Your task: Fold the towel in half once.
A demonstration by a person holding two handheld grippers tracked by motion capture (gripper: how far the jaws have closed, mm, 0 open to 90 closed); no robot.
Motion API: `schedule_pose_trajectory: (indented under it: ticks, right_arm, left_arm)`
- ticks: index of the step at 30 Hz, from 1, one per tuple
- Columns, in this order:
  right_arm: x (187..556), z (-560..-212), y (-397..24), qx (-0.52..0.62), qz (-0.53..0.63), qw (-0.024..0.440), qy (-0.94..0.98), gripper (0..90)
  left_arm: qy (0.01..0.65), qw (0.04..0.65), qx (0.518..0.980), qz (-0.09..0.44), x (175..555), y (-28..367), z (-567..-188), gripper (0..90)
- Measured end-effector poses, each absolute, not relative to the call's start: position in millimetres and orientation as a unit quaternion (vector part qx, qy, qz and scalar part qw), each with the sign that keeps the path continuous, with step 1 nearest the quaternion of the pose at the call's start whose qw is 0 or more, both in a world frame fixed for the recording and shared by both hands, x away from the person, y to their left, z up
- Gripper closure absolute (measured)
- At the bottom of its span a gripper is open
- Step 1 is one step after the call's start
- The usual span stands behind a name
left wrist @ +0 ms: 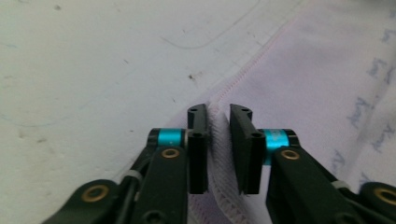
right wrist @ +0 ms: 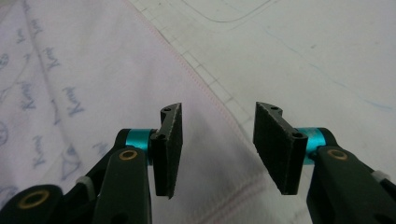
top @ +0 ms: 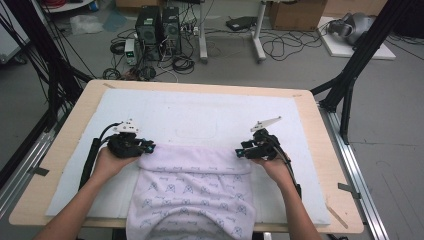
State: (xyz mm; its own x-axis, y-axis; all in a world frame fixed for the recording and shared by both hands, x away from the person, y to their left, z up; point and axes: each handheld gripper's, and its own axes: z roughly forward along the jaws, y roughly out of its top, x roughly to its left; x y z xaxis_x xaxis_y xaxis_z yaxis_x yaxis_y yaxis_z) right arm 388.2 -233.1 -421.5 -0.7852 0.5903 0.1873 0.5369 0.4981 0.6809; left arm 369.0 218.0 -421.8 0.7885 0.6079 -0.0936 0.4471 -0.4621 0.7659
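Cloth: I see a pale lilac towel with a faint blue print, spread on the white mat that covers the counter; its near end hangs over the counter's front edge.
Left hand-held gripper: my left hand-held gripper sits at the towel's far left corner. A ridge of the stitched hem stands up between its jaws, which are nearly together. I cannot tell whether the pads actually press the fabric.
Right hand-held gripper: my right hand-held gripper is released, its jaws well apart. It hovers just over the towel's far right corner, with flat cloth and the pink-stitched edge lying beneath the gap and nothing pinched.
Towel relative to grippers: the far edge runs between my two hand-held grippers; the body of the cloth lies behind them, toward me.
Mat ahead: bare white mat stretches beyond both sets of jaws.
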Motion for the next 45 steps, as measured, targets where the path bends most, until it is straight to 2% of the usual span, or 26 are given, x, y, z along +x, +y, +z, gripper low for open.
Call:
schedule_pose_trajectory:
  ticks: [1, 5, 7, 12, 27, 30, 33, 37, 43, 45]
  right_arm:
    - [392, -424, -230, 0.326, 0.376, 0.029, 0.867, 53.5]
    - [396, -433, -226, 0.313, 0.361, 0.000, 0.878, 76.5]
    - [393, -428, -226, 0.305, 0.364, 0.007, 0.880, 79.5]
    - [386, -414, -230, 0.295, 0.388, 0.032, 0.873, 78.8]
    - [385, -417, -226, 0.285, 0.391, 0.012, 0.875, 72.2]
    - [386, -420, -225, 0.286, 0.384, 0.009, 0.878, 73.0]
    - [388, -420, -226, 0.292, 0.393, 0.008, 0.872, 67.4]
    - [394, -421, -224, 0.297, 0.397, 0.005, 0.868, 70.3]
    - [398, -420, -210, 0.275, 0.389, 0.008, 0.879, 79.9]
    - [396, -418, -210, 0.274, 0.390, 0.011, 0.879, 80.0]
  left_arm:
    - [0.307, 0.413, 0.852, 0.098, 369, 217, -423, 82.4]
    - [0.305, 0.420, 0.849, 0.100, 370, 218, -422, 84.4]
    - [0.309, 0.425, 0.845, 0.102, 370, 221, -421, 84.6]
    - [0.315, 0.442, 0.833, 0.110, 368, 227, -414, 84.4]
    - [0.313, 0.425, 0.844, 0.101, 370, 216, -422, 79.8]
    - [0.309, 0.422, 0.846, 0.101, 370, 214, -423, 79.6]
    - [0.312, 0.424, 0.844, 0.101, 371, 213, -424, 77.8]
    - [0.315, 0.422, 0.844, 0.099, 372, 214, -425, 77.5]
    - [0.311, 0.427, 0.843, 0.101, 372, 214, -424, 79.9]
    - [0.312, 0.430, 0.842, 0.100, 371, 216, -422, 80.4]
